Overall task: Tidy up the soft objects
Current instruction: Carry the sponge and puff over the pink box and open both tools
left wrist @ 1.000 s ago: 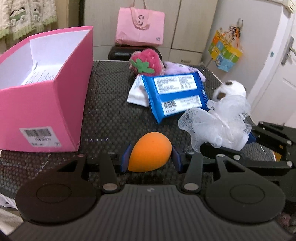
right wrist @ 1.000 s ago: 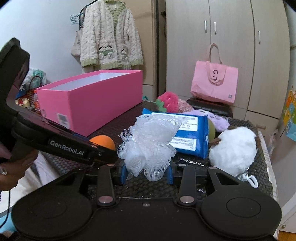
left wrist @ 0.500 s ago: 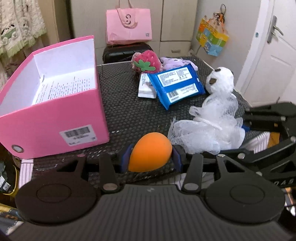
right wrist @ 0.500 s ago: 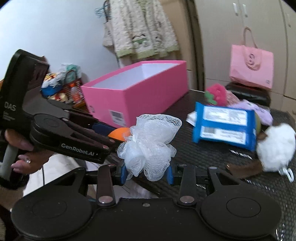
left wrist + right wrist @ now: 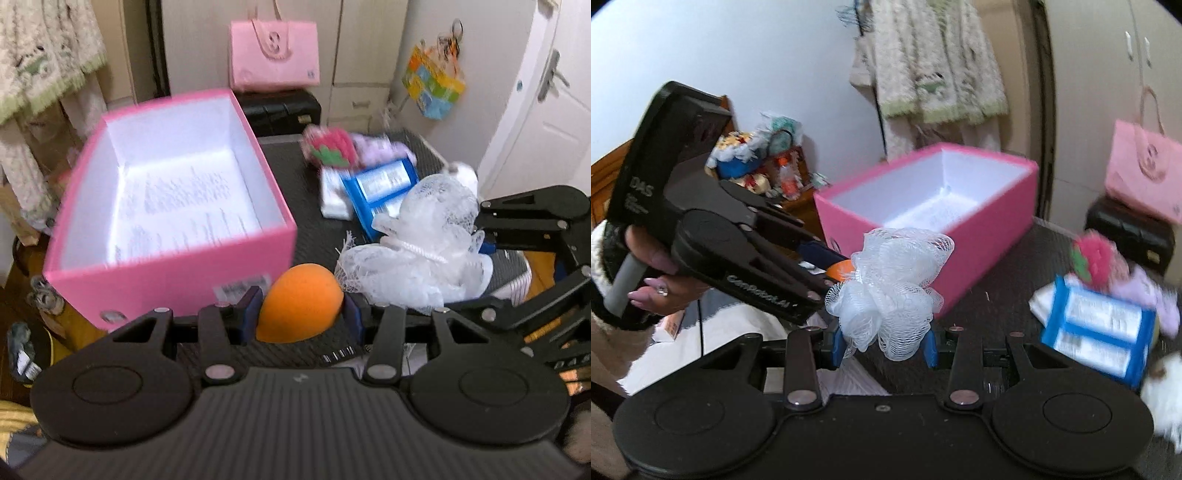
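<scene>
Left gripper (image 5: 301, 312): clamped on orange sponge (image 5: 299, 302).
Right gripper (image 5: 884, 341): clamped on white mesh pouf (image 5: 890, 284).
Pink box (image 5: 177, 284): open-topped, at 11 o'clock from sponge.

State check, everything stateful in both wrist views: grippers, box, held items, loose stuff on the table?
left gripper: shut on orange sponge, held off the table
right gripper: shut on white mesh pouf, held off the table
pink box: open, no lid, only a printed sheet inside
blue wipes pack: lying flat on table, blurred
strawberry plush: on table, not yet boxed
</scene>
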Motion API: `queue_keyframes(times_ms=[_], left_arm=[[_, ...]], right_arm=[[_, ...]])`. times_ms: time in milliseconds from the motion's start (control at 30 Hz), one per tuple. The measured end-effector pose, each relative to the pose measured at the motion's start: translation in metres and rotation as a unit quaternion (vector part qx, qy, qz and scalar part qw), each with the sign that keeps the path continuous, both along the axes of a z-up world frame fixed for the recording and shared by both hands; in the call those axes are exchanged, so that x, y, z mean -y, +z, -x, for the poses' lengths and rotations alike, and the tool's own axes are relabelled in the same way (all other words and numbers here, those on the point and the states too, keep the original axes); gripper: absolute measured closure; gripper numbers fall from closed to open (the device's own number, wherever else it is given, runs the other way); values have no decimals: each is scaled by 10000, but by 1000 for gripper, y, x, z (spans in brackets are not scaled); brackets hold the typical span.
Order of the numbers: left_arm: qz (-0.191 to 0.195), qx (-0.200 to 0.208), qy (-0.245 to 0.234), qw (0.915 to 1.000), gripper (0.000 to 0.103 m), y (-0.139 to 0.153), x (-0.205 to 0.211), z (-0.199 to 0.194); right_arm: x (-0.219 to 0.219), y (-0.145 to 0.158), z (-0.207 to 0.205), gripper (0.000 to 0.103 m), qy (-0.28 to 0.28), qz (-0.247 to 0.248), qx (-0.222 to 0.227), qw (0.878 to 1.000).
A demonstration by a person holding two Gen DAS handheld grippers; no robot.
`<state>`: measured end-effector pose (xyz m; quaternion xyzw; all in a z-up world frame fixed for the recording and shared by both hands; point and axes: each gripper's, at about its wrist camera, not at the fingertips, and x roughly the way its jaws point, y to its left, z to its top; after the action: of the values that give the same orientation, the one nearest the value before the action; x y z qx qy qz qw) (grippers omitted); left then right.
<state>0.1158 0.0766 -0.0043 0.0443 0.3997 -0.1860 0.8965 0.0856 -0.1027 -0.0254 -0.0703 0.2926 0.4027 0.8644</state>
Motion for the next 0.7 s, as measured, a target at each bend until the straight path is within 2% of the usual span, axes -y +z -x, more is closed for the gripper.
queue_keyframes(times_ms=[233,333,467,500,600,700], left_arm=[[266,504,281,9980,57,33,-26,-37],[331,524,442,9971,58,39,-33,-69],[329,516,769,9952,58,33,-42,-122],[331,466,813,9951,58,30,-46,-132],[376,252,999,9940,58,16,-57,-170],[453,35,1138,9925,59,1,-68,-200]], right_arm=[[-28,29,-36,56,102,205,956,9952],[-41,31,-74,56,126,220,860,9960],[-63,26,-120,56,225,510,1120,9921],[-69,23,-130,54,278,614,1087,9918],[-85,19,-180,54,297,643,215,9973],[-96,9,-213,54,235,767,2,9968]])
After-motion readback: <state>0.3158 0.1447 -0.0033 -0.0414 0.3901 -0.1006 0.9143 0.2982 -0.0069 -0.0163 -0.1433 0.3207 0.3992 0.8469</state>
